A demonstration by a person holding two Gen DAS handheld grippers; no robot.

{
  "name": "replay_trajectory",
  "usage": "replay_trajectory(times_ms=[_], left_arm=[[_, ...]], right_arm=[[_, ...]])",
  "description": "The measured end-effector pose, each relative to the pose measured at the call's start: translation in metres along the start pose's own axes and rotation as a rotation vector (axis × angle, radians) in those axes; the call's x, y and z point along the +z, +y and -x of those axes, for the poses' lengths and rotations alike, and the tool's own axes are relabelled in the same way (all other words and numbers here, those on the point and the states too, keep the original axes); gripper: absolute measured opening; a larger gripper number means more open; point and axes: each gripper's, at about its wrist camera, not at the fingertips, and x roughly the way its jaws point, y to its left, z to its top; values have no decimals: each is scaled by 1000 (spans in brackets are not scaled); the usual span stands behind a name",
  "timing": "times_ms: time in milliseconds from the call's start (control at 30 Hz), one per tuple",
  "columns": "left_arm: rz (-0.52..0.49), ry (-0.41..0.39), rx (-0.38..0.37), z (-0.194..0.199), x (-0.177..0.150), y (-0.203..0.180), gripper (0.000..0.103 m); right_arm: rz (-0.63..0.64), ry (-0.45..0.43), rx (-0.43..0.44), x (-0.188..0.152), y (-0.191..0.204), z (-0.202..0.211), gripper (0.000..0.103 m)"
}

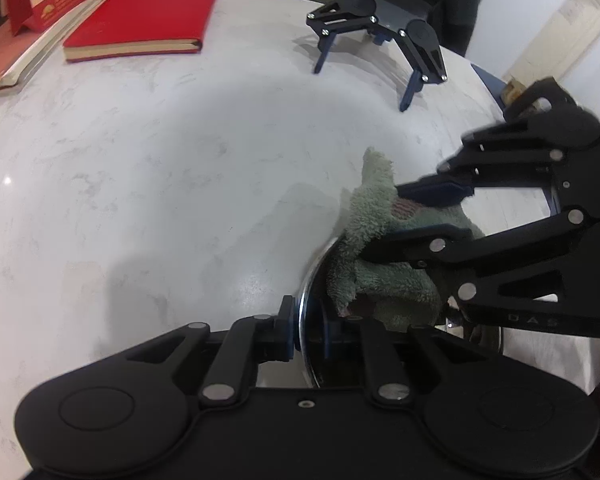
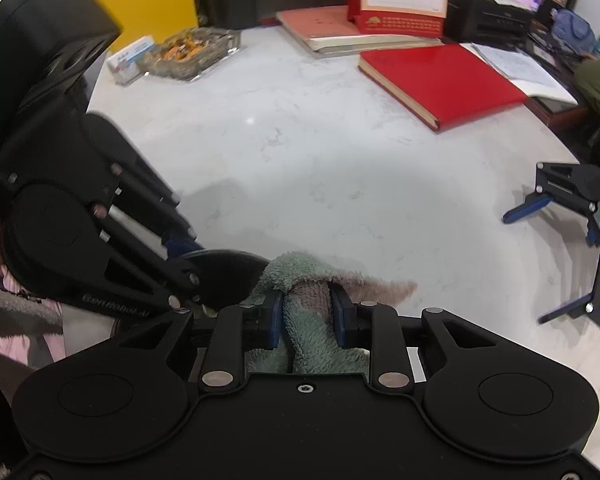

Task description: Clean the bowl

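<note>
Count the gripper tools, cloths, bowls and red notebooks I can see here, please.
Gripper tools: 3, the left gripper, the right gripper, a spare gripper on the table
Green cloth: 1
Metal bowl: 1
Red notebook: 1
Total: 6

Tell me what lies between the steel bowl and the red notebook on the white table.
Nothing: in the left wrist view, only bare white marbled tabletop stretches from the shiny steel bowl up to the red hardcover notebook.

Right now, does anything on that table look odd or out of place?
Only a spare pair of tongs, held by nobody, standing on its fingertips on the white table beyond the bowl. Nothing looks spilled or broken.
</note>
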Motion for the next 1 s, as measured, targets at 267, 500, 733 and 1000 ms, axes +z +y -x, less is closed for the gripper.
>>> replay_trajectory(times_ms=[267,500,733,1000], left_arm=[[25,-11,-5,2,-3,2,12],[11,-9,-3,1,-4,2,12],[27,-27,-5,2,-8,2,12],[46,-28,-12,1,-11,4,12]], right_arm=[[-250,44,-16,-46,-11,23,24],[-148,-9,-51,-5,-8,1,26],[-224,79,-54,-41,-5,16,26],[-142,28,-86,0,-7,0,26]])
